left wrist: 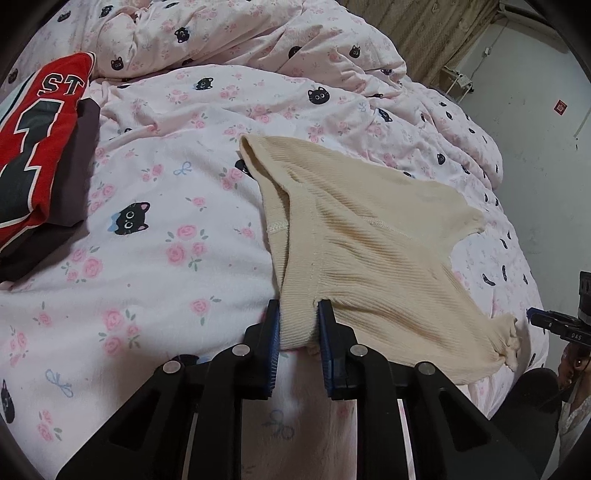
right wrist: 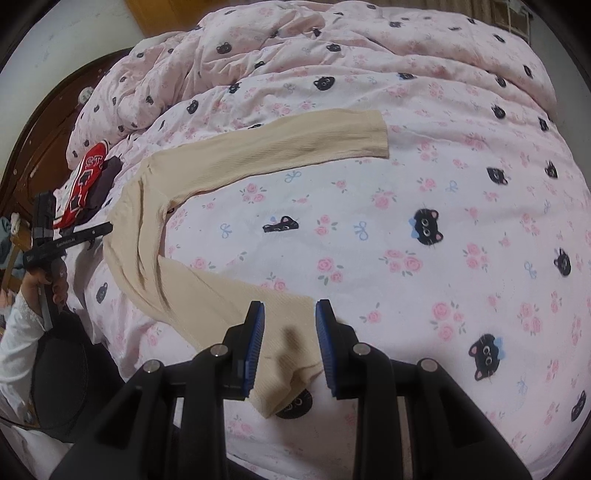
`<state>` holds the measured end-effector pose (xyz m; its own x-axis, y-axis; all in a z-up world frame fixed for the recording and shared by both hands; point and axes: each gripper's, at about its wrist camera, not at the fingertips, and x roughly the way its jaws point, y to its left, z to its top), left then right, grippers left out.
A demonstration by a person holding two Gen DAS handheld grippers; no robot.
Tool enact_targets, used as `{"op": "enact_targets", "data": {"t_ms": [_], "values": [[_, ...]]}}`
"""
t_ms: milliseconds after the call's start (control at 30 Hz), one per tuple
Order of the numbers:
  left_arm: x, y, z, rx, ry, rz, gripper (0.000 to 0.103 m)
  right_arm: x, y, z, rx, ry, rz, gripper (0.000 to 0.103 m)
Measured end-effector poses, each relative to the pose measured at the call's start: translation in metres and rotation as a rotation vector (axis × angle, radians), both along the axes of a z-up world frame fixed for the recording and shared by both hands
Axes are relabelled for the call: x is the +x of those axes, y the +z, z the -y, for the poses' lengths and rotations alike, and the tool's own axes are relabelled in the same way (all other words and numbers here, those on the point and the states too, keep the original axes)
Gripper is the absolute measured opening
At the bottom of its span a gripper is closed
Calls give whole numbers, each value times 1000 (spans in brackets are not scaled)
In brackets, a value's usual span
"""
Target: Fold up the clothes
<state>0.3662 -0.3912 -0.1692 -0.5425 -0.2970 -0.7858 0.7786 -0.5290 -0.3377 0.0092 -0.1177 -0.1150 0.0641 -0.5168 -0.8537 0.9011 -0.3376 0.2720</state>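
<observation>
A cream ribbed long-sleeved top (left wrist: pixel 369 236) lies on the pink cat-print bed cover (left wrist: pixel 166 288). My left gripper (left wrist: pixel 299 314) is shut on a bunched edge of the top, and creases fan out from the blue pads. In the right wrist view the top (right wrist: pixel 258 147) has one sleeve stretched far across the bed. The other sleeve's cuff lies flat between the fingers of my right gripper (right wrist: pixel 290 314), which stands open with a gap beside the right pad. The left gripper (right wrist: pixel 74 236) shows there at the top's left edge, held by a hand (right wrist: pixel 55 284).
A folded red jersey (left wrist: pixel 37 147) lies on a dark garment (left wrist: pixel 85 166) at the bed's left. A rumpled quilt (left wrist: pixel 240 33) is heaped at the far side. A dark wooden headboard (right wrist: pixel 37 147) stands at the left, a pale wall (left wrist: pixel 535 147) beyond the bed's right edge.
</observation>
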Motion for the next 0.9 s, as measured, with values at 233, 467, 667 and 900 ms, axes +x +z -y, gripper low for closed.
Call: {"op": "enact_targets", "data": {"t_ms": [233,467,667,900], "values": [[16,5,-3,-14,55,-5,16,-12,-10,-11,32,-31,48,30],[23,7,-6,-20,78,3,16,26,-14,-7,93,183,-37,30],[25,6,-8,-14,85,1,16,60,-11,-8,120,318,-82,30],[26,3,-7,-3,86,0,16,85,-25,-7,175,390,-193,30]]}}
